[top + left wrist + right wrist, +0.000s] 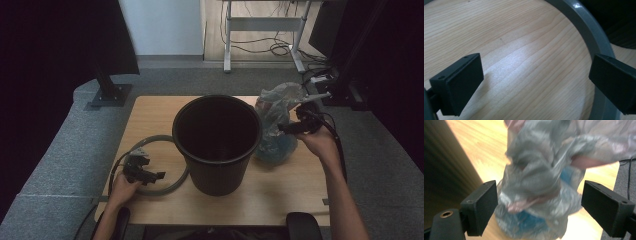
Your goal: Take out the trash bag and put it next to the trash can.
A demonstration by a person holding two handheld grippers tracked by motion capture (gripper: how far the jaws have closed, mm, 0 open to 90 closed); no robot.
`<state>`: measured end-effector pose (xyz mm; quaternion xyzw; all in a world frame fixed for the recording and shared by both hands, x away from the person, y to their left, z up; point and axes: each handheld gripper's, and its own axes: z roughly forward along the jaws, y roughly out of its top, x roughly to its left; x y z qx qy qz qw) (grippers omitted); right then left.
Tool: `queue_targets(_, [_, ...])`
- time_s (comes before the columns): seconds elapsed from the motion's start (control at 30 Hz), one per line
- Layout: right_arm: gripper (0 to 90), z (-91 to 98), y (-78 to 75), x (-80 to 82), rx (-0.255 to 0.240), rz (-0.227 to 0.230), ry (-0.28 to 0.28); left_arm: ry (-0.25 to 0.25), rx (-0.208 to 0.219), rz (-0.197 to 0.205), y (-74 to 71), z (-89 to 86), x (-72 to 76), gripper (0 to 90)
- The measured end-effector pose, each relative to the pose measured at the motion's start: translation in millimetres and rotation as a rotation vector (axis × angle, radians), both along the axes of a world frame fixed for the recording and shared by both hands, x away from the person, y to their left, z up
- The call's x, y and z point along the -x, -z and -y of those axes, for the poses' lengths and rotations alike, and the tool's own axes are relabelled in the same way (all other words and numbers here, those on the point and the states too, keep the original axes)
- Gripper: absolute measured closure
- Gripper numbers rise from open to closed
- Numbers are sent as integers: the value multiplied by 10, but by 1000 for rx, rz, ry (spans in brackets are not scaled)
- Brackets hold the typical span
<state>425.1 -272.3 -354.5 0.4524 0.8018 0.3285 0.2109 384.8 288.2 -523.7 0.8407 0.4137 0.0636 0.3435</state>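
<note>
Right gripper (539, 207), jaws apart, faces the plastic bag (541, 182); next, clamp its top and lift it into the bin (217, 142)

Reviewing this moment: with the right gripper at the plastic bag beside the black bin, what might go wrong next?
1. The right gripper is open around the crumpled plastic bag; closing on thin loose film may catch only a fold, which could slip free.
2. The bag stands right against the black bin, so lifting it might nudge or tip the bin.
3. The left gripper is open over the grey ring, not holding it, so nothing steadies the bin.
</note>
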Motion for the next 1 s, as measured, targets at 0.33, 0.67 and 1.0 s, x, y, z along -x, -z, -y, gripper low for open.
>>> queue_targets(0.33, [87,137,322,310,-39,12,-8,-28,-60,2,43,-23,-7,0])
queue_targets(0.67, [6,191,775,567,-52,41,36,-54,-97,11,62,-58,-5,0])
queue_targets(1.0, [0,201,1304,662,-12,0,78,-68,-126,10,79,-76,0,0])
